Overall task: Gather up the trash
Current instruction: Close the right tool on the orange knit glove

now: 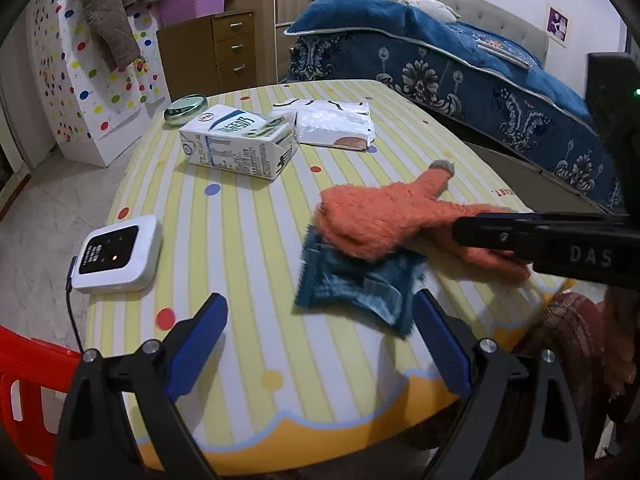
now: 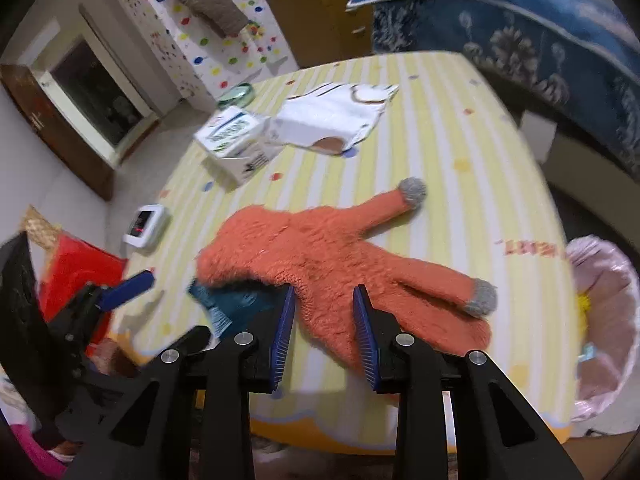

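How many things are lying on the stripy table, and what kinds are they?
Cartons: 1, the milk carton
Wrappers and bags: 2, the blue wrapper and the white bag
Gloves: 1, the orange glove
Gadgets: 1, the small white device
Glass dishes: 1, the green glass dish
Total: 6

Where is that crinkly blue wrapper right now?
The blue wrapper lies near the table's front edge, partly tucked under the orange glove.

Glove (image 1: 384, 220) overlapping wrapper (image 1: 360, 288) on table (image 1: 240, 240), carton (image 1: 236, 140) behind
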`<state>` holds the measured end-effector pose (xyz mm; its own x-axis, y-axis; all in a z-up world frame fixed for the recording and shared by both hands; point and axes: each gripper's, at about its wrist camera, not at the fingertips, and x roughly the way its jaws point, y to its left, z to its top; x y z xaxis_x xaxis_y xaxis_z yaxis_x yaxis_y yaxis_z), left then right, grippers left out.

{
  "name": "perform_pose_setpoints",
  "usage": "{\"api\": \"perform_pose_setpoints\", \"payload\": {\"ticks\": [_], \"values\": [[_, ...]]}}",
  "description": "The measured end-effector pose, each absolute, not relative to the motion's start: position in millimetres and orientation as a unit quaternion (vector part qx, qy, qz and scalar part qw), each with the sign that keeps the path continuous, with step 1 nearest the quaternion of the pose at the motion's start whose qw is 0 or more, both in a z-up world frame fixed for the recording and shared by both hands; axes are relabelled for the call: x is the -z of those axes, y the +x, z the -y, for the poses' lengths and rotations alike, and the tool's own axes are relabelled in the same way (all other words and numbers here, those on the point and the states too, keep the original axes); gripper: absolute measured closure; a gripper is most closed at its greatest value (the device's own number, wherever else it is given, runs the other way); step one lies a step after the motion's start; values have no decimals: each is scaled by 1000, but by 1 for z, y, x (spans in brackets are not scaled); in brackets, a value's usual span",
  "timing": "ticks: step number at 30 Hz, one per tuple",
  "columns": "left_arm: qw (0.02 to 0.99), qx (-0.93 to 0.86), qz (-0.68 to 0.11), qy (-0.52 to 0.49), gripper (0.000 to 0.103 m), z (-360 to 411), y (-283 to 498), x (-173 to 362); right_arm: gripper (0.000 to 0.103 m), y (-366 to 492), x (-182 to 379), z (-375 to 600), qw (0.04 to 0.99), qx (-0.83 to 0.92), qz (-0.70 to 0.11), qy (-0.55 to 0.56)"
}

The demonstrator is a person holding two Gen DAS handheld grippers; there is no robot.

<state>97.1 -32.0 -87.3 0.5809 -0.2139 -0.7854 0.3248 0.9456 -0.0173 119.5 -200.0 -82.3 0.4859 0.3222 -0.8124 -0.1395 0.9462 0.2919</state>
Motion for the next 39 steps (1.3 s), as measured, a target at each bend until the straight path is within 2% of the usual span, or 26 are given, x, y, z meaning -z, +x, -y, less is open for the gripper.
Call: {"api": "perform_pose_setpoints", "payload": {"ticks": [2, 3, 4, 11, 15, 17, 19, 21, 25, 31, 36, 39], "values": [[887, 154, -431, 58, 12, 35, 101, 89, 76, 120, 87, 201, 859, -126, -490, 77], [886, 154, -434, 60, 12, 38, 104, 91, 84, 122, 91, 202, 859, -123, -493, 72], [885, 155, -435, 62, 12, 41, 105, 92, 85, 121, 93, 202, 859, -122, -493, 70], [884, 112, -446, 92, 12, 33, 108, 103, 85, 116, 92, 204, 861, -101, -493, 66], [883, 88, -452, 90, 12, 9, 106, 98, 81, 110, 91, 204, 861, -91, -497, 64], [882, 82, -457, 78, 12, -3, 104, 96, 75, 106, 90, 204, 859, -92, -499, 63], [883, 85, -458, 63, 12, -11, 100, 92, 64, 101, 86, 203, 860, -103, -495, 64], [883, 97, -457, 41, 12, -15, 96, 88, 60, 96, 81, 201, 864, -106, -488, 57], [890, 93, -446, 9, 12, -15, 103, 81, 59, 88, 69, 200, 876, -105, -468, 46], [888, 60, -455, -30, 19, -13, 135, 84, 59, 85, 59, 202, 894, -85, -438, 21], [884, 30, -466, -26, 24, -6, 156, 95, 59, 86, 61, 209, 894, -80, -439, 28], [886, 16, -464, -9, 32, 1, 161, 99, 59, 85, 62, 211, 895, -78, -439, 29]]}}
